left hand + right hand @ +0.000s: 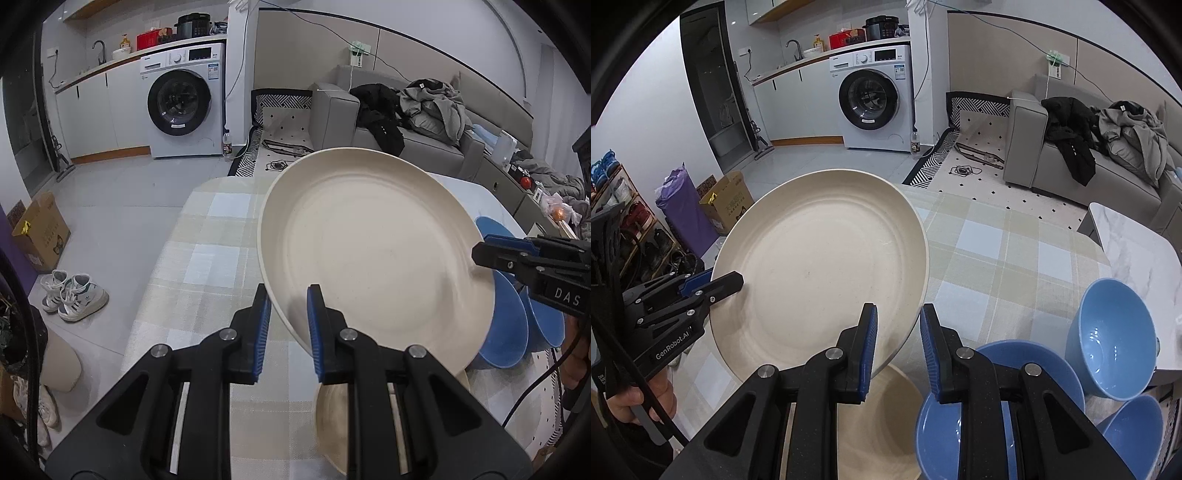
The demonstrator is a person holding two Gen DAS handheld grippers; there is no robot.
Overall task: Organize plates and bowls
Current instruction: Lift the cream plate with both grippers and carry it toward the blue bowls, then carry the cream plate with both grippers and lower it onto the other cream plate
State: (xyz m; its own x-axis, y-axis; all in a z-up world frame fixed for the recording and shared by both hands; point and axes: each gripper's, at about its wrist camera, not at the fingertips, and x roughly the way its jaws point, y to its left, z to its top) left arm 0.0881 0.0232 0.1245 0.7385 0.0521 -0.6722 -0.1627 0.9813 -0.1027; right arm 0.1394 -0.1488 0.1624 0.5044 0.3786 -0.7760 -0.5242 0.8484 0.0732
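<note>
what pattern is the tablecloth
Pale checks of beige, white and light blue on the tablecloth; clearest in the right wrist view.

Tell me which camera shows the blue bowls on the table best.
The right wrist view: three glossy blue bowls sit unobstructed on the checked tablecloth, insides visible. The left wrist view shows only slivers of them, mostly hidden behind the lifted round cream plate.

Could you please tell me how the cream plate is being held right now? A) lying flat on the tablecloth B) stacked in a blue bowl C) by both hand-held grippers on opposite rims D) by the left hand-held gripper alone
C: the left hand-held gripper and right hand-held gripper each clamp a rim of the cream plate, lifted and tilted.
</note>
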